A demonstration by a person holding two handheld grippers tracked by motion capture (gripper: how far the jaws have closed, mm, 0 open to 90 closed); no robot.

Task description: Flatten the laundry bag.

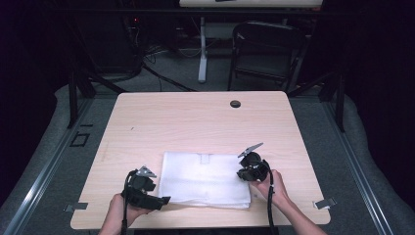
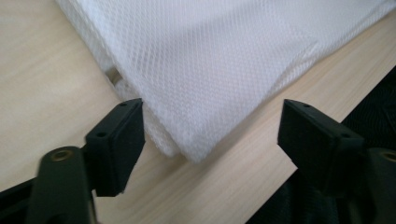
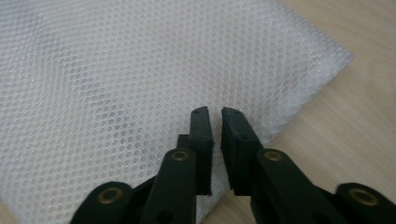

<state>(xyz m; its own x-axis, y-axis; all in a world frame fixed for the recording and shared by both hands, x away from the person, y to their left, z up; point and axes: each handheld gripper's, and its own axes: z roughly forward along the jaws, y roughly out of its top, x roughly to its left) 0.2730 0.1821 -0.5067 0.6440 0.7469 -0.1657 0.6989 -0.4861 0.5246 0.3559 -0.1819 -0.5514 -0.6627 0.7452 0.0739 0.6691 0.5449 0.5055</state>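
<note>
Both our grippers sit at the folded mesh cloth's [image 1: 205,178] near edge; left gripper [image 2: 212,135] jaws stand wide, the cloth's corner loose between its fingers [image 2: 119,140]; right gripper [image 3: 217,140], barely parted over the cloth, grips nothing; beyond, bare table [image 1: 195,117]; we judge it squared for another fold.

We hold two black tools, the left tool [image 1: 164,199] and the right tool [image 1: 241,172]. Each has blocky black jaws on flat arms pinned with brass-coloured rivets, small screw holes in the pads, a grey three-cornered plate on top, and a black cable trailing back. Our forearms are bare.
</note>
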